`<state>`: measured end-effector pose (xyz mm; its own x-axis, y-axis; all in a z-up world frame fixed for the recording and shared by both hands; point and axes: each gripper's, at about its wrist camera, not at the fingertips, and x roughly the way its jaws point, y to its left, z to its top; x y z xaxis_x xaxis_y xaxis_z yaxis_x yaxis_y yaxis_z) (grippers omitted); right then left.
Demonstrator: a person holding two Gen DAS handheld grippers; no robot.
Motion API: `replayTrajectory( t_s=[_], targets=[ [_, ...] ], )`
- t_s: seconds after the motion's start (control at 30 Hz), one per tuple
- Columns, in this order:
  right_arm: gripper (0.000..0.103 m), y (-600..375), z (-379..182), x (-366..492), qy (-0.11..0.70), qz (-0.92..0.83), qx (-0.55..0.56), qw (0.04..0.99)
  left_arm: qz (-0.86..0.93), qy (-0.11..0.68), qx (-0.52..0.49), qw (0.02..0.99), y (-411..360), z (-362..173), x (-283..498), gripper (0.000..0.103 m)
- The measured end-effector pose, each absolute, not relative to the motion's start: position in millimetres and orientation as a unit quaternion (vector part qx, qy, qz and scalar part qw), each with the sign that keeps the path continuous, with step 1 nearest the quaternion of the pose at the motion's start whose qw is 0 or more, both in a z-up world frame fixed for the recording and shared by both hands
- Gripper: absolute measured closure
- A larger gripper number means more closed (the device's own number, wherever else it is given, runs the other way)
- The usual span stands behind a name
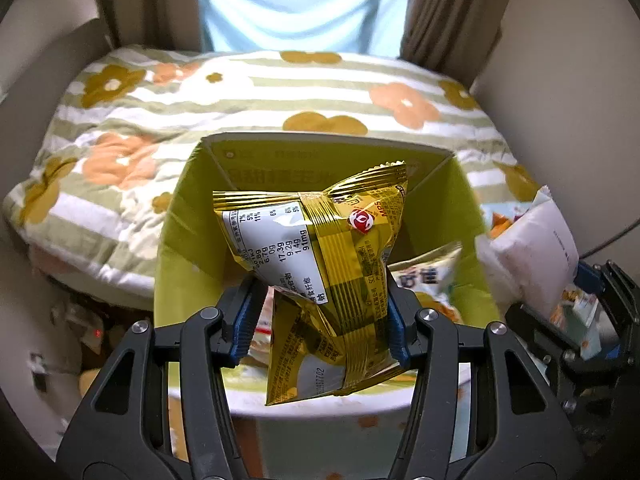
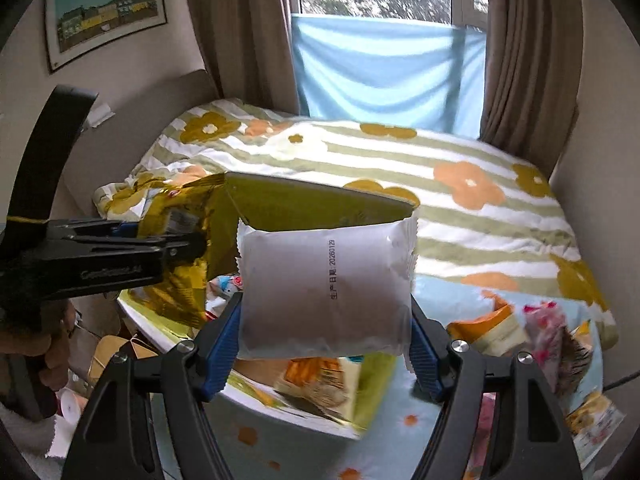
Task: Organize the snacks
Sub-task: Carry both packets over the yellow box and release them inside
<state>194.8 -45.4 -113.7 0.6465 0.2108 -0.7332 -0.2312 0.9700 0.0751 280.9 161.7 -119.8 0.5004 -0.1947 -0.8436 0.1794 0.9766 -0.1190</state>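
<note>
Floral bed (image 1: 248,92) behind green box (image 1: 176,240). Left gripper (image 1: 320,316) fingers clamp gold snack pack (image 1: 320,264) above the box. Right gripper (image 2: 324,344) fingers clamp white packet (image 2: 324,292).

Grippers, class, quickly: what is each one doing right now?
Left gripper: jaws closed on the gold snack packet.
Right gripper: jaws closed on the white snack packet.

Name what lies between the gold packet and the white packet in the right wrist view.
The green box's raised flap lies between the gold packet, held by the left claw, and the white packet, in the right wrist view.
</note>
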Motion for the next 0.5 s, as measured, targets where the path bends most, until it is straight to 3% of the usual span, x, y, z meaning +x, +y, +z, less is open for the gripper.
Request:
replayTrajectory(
  t_s=[0.2, 0.23, 0.27, 0.3, 0.5],
  targets=[
    [0.033, -37.6, -135.7, 210.4, 0.442, 0.094, 0.006, 0.892, -0.132, 0.510, 0.001, 0.850, 163.0, -139.3, 313.1, 0.048],
    [0.033, -36.5, -138.7, 212.5, 0.448, 0.091, 0.006, 0.889, -0.134, 0.512, -0.001, 0.848, 163.5, -142.0, 318.7, 0.034],
    [0.033, -36.8, -142.3, 214.8, 0.453, 0.090, 0.006, 0.887, -0.132, 0.513, 0.000, 0.848, 163.6, -144.0, 321.9, 0.005],
    [0.033, -36.5, -144.1, 216.6, 0.456, 0.089, 0.006, 0.885, -0.126, 0.511, 0.005, 0.850, 163.6, -145.7, 325.9, 0.001],
    [0.033, -34.8, -159.0, 223.7, 0.475, 0.102, 0.000, 0.874, -0.110, 0.520, -0.003, 0.847, 177.5, -154.0, 325.7, 0.000]
  ],
)
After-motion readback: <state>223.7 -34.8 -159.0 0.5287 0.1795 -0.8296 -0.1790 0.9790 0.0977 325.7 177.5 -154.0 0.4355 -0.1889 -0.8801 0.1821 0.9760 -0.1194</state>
